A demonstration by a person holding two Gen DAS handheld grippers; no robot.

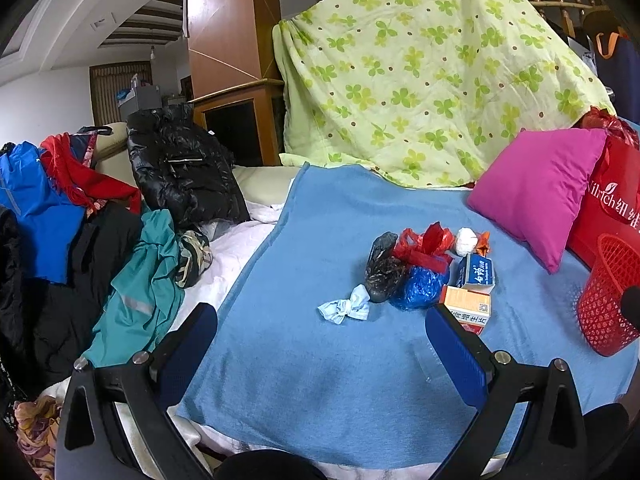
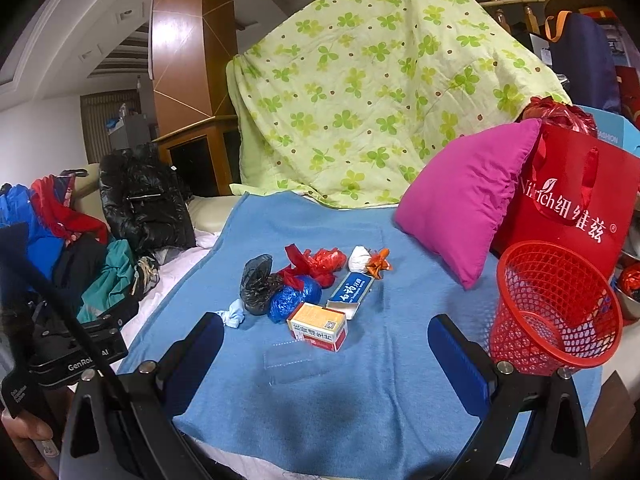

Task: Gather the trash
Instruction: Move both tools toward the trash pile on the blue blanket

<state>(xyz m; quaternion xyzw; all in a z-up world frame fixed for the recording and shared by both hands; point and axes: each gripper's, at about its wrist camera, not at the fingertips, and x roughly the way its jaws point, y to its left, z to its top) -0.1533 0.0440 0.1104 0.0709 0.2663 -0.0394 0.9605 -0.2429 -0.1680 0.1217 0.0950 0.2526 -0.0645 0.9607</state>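
I log: both my grippers, left (image 1: pixel 320 336) and right (image 2: pixel 326 344), released, empty. Red bag (image 2: pixel 568 204) reads "Nilrich". Left unit (image 2: pixel 80 356) marked "GenRob". Red basket (image 2: pixel 556 312) beside.

Both fisheye views are evenly, softly lit and fairly sharp at centre, with straight lines bowing and black vignetting at the edges, glare on the glossy wooden pillar (image 2: pixel 182 40), and soft shadows on the blue blanket (image 1: pixel 304 360) near the lens
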